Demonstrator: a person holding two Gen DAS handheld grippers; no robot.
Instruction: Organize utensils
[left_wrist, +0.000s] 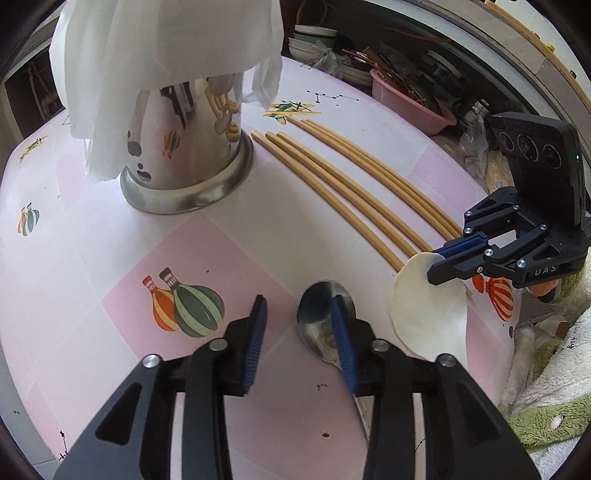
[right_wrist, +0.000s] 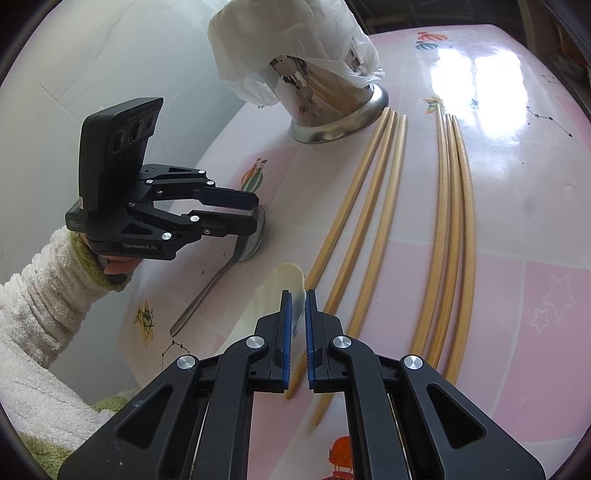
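Left gripper (left_wrist: 295, 332) jaws parted over metal spoon (left_wrist: 325, 317) near tabletop's (left_wrist: 110, 240) edge, apparently released; right gripper (right_wrist: 298, 314) pinches white spoon (right_wrist: 284, 284), beside chopsticks (right_wrist: 369, 221).

Six pale wooden chopsticks (right_wrist: 391, 221), lying flat in two groups of three. Steel spoon (left_wrist: 325, 325) beside them, bowl up. White ceramic spoon (left_wrist: 428, 314) lifted, tilted.

Bare tabletop (left_wrist: 110, 236) left of the spoon (left_wrist: 321, 321); chopsticks (left_wrist: 343, 181) and holder (left_wrist: 184, 162) beyond.
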